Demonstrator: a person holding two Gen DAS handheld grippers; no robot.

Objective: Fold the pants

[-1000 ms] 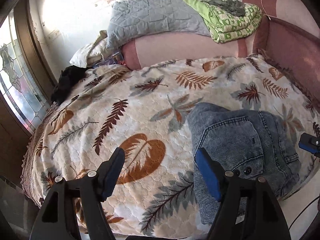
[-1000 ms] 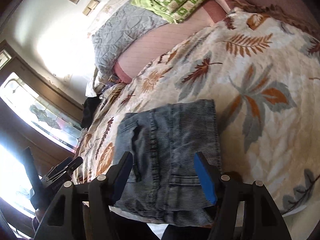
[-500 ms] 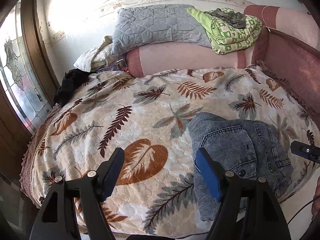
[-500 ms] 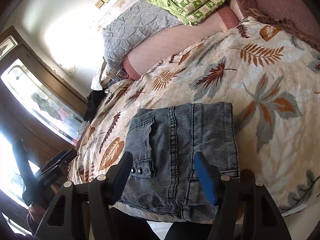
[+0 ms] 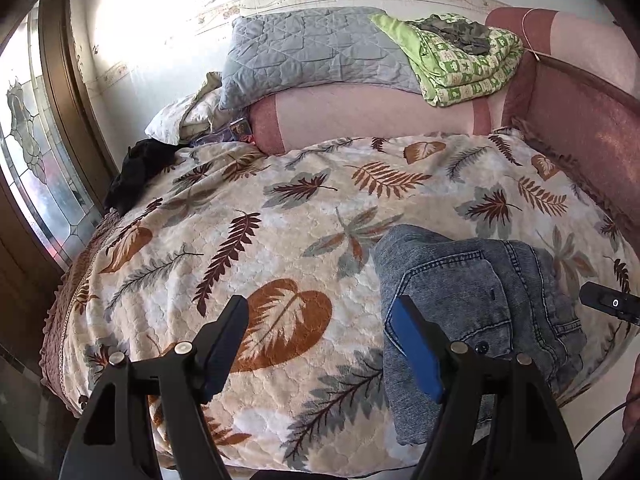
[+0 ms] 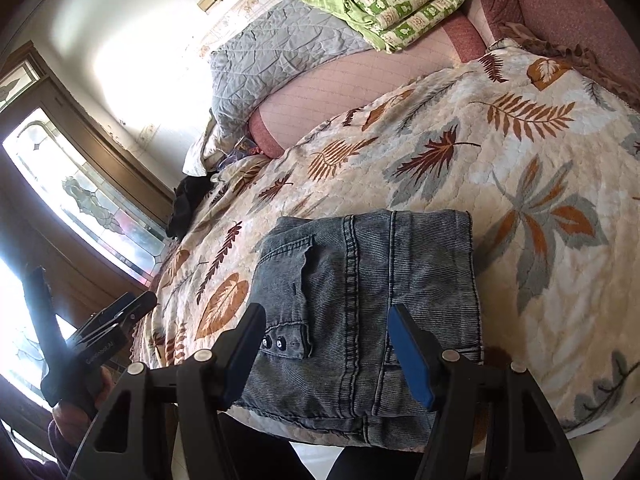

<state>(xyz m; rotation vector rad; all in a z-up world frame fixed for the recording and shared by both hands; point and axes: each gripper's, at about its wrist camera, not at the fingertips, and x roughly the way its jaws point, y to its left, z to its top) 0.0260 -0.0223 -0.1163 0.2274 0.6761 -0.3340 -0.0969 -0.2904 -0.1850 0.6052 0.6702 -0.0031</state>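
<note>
The blue denim pants (image 5: 472, 304) lie folded into a compact rectangle near the front edge of the bed, pocket and snap buttons up; they also show in the right wrist view (image 6: 360, 304). My left gripper (image 5: 320, 344) is open and empty, held above the bedspread to the left of the pants. My right gripper (image 6: 324, 344) is open and empty, held back over the near edge of the pants without touching them. The left gripper's tip shows at the left of the right wrist view (image 6: 120, 312), and the right gripper's tip at the right of the left wrist view (image 5: 608, 304).
The bed carries a cream leaf-print bedspread (image 5: 280, 208). A pink bolster (image 5: 372, 116), a grey quilted pillow (image 5: 312, 52) and a folded green blanket (image 5: 464, 60) lie at the head. A black garment (image 5: 136, 168) sits at the left edge by a stained-glass window (image 5: 36, 168).
Both grippers have pulled back and up from the bed, so more of the bed and wall shows. The folded pants have not moved.
</note>
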